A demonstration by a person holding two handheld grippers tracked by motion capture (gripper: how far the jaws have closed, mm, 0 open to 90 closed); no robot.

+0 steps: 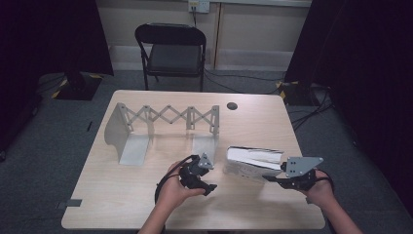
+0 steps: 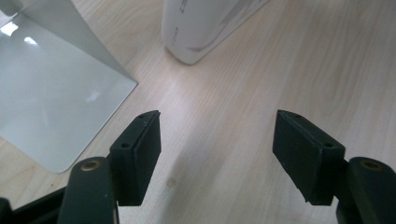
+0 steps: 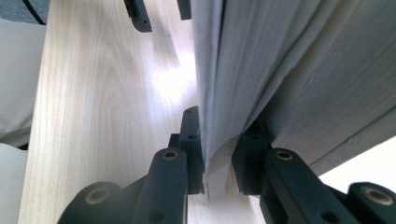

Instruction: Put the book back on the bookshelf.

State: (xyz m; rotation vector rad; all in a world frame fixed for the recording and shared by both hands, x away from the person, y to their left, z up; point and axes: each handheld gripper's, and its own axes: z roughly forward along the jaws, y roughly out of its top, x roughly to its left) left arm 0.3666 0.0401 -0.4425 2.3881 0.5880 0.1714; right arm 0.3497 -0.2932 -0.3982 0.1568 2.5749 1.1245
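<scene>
A thick white book [image 1: 253, 163] lies on the wooden table [image 1: 146, 204] at the right, its pages fanned open. My right gripper [image 1: 272, 179] is shut on a thin sheaf of its pages; in the right gripper view the pads [image 3: 194, 140] clamp the paper [image 3: 280, 70] at the edge, midway at the gripper [image 3: 219, 154]. My left gripper [image 1: 208, 174] hovers just left of the book. Its jaws are open over bare wood with nothing between them [image 2: 217, 140]. The book's spine end [image 2: 205, 28] lies ahead of it.
A grey metal expanding book rack [image 1: 165, 117] stands at the back left of the table, and one of its base plates [image 2: 51, 93] lies close to the left gripper. A black folding chair [image 1: 173, 53] stands beyond the table. A dark round grommet [image 1: 232, 106] is set in the tabletop.
</scene>
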